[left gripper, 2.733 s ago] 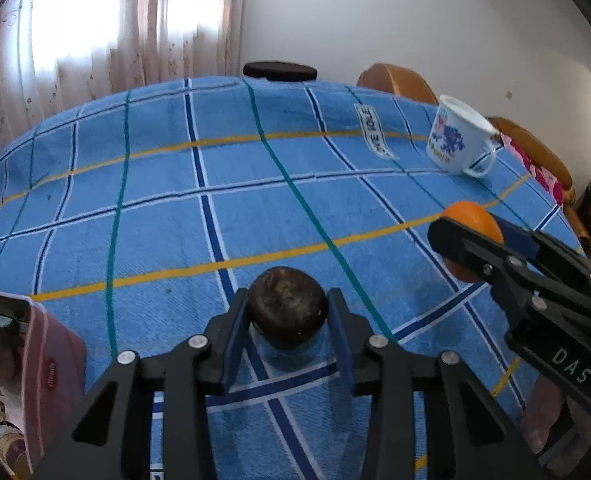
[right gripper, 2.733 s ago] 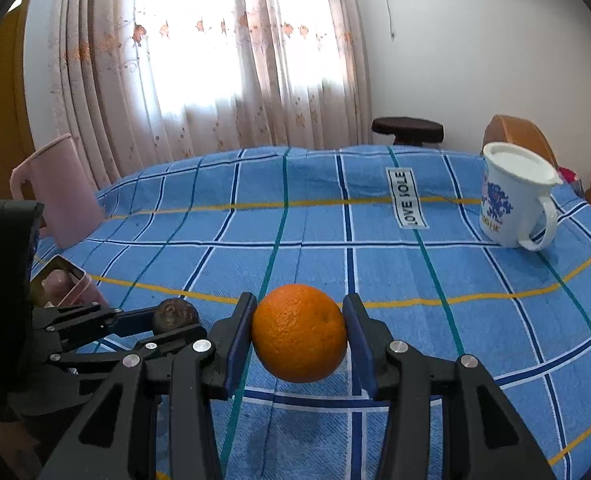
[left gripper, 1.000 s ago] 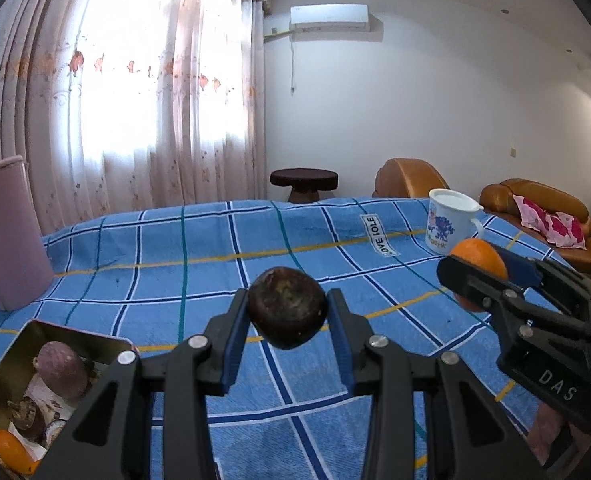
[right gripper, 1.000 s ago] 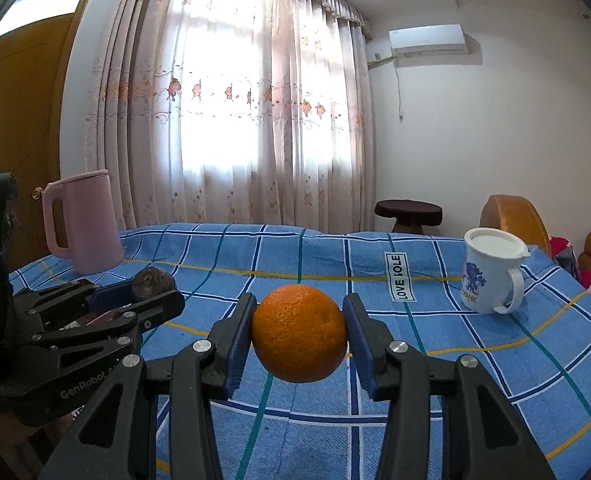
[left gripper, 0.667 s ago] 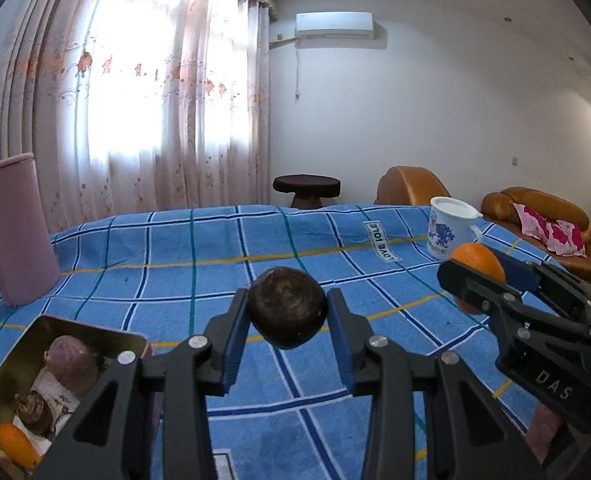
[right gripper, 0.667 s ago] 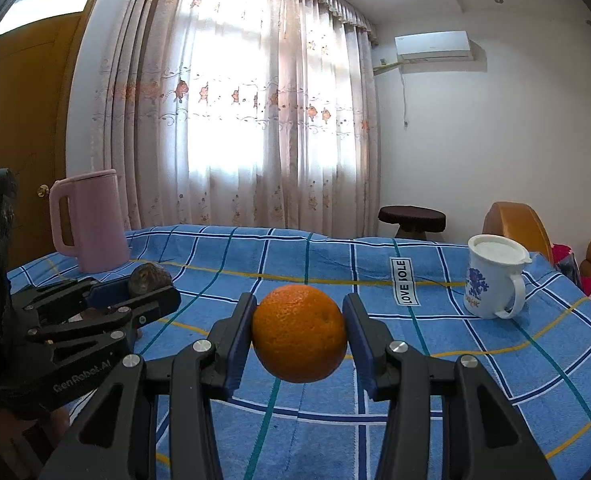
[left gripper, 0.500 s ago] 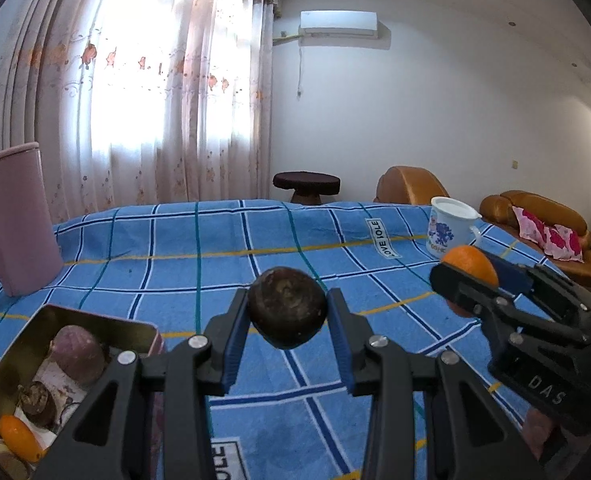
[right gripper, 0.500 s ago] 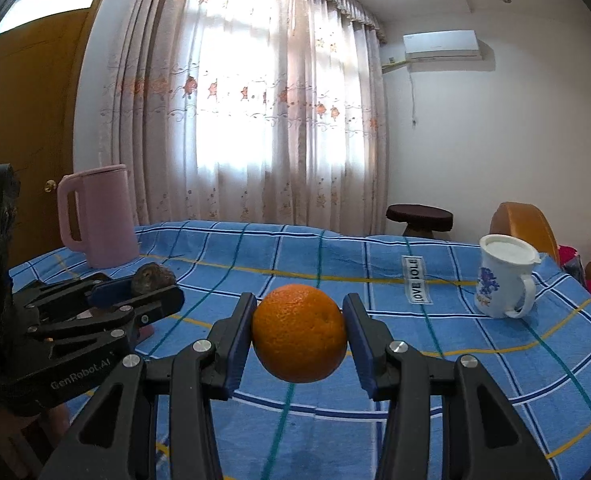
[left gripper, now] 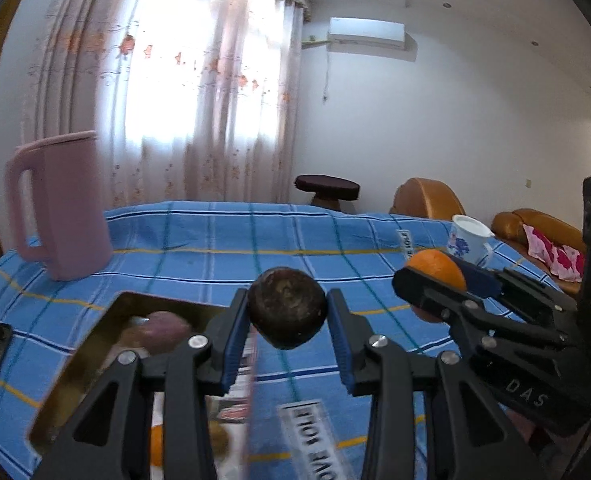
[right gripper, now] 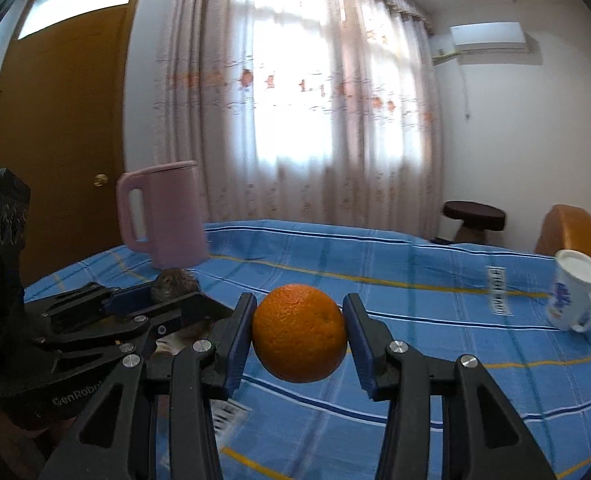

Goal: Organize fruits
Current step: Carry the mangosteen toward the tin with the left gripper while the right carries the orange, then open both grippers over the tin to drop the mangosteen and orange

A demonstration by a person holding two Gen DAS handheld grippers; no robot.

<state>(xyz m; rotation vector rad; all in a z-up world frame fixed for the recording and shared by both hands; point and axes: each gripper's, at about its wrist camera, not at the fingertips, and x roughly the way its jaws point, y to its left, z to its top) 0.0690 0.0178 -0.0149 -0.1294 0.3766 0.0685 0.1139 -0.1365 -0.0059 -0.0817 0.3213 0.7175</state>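
Left wrist view: the left gripper [left gripper: 287, 316] is clamped on a dark brown, rough-skinned round fruit [left gripper: 287, 313], held up in the air over the right edge of an open metal tin [left gripper: 95, 344] with other fruit inside.

Right wrist view: the right gripper [right gripper: 299, 334] is squeezing a bright, dimpled orange [right gripper: 299, 333] above the blue plaid tablecloth [right gripper: 435, 320].
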